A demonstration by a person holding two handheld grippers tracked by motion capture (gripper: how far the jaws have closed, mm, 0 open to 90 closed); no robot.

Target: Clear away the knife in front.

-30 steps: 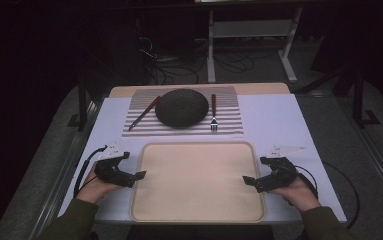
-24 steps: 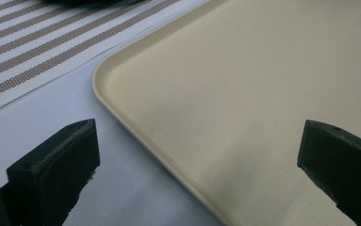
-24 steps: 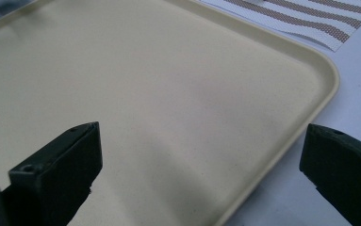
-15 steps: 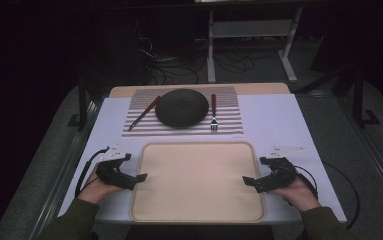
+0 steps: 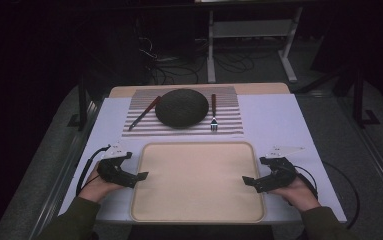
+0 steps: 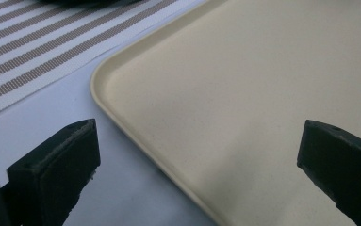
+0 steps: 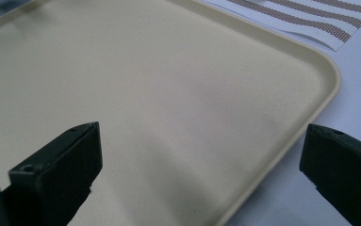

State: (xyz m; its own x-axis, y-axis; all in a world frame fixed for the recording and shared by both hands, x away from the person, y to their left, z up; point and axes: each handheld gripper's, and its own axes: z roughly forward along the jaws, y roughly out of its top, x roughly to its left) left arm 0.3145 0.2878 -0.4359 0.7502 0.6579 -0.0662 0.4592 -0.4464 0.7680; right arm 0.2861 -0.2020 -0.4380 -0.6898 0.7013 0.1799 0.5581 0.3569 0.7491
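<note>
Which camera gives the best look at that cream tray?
The high view: the whole tray shows, all four corners. The left gripper view shows one rounded corner; the right gripper view shows another corner and bare surface.

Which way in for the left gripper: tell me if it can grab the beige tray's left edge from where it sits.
Probably yes. The left gripper is open, its jaws either side of the beige tray's left rim, with nothing lying between them.
</note>
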